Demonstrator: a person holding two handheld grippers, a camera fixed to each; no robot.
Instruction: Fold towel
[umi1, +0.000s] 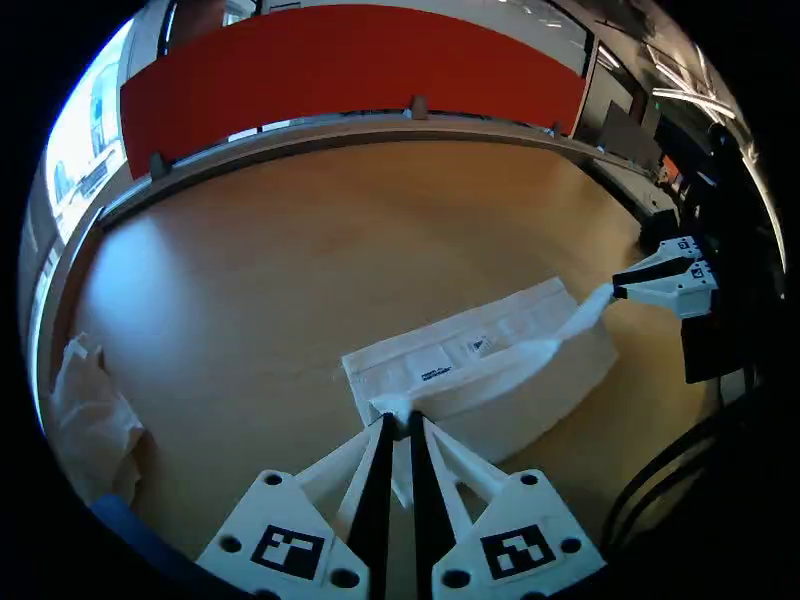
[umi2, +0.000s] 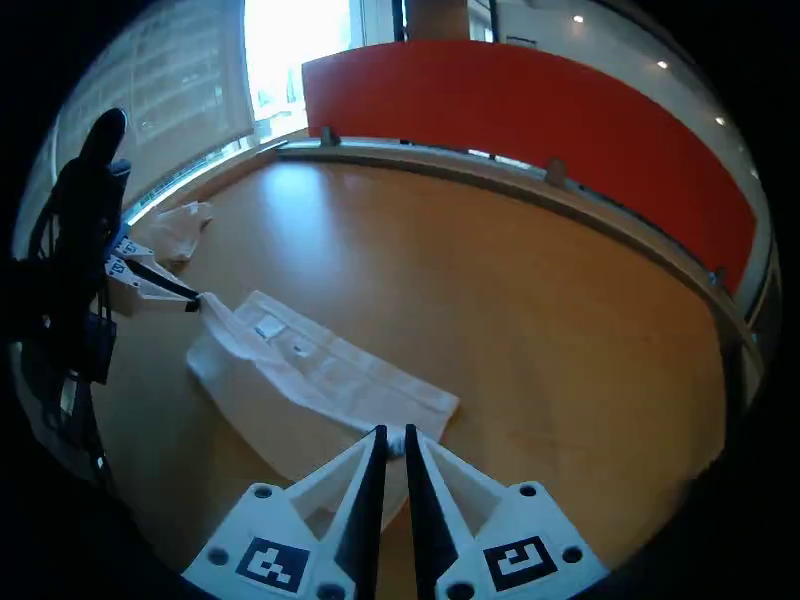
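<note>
On the wooden table (umi1: 300, 250), low and right of centre in the left gripper view: a white towel (umi1: 480, 375), long and narrow, with small labels (umi1: 435, 372) on its upper face. Held at both ends of one long edge. At the bottom of that view, left gripper (umi1: 400, 425) narrowed to a slit on the near corner, pressing the cloth from both sides. At the right edge, right gripper (umi1: 622, 292) clamped likewise on the far corner, with the edge drawn up into a raised, twisted ridge between the two.

Same from the right gripper view: right gripper (umi2: 393, 437) pinching its corner at bottom centre, left gripper (umi2: 192, 298) at the left holding the other, towel (umi2: 330, 375) running diagonally across the table (umi2: 520, 300).

Looks thin, light and limp: wrinkles wherever unsupported, bunches at each pinch. Probably drags on the wood rather than gliding. No stiffness to carry a crease alone; needs tension between the corners to lie straight. Best taken at the corners, as now, deep enough past the hem not to pull free.

Also in sight: a crumpled white cloth (umi1: 90, 420) at the left edge, well apart from the towel, and a red panel (umi1: 350, 70) beyond the table's far rim.
</note>
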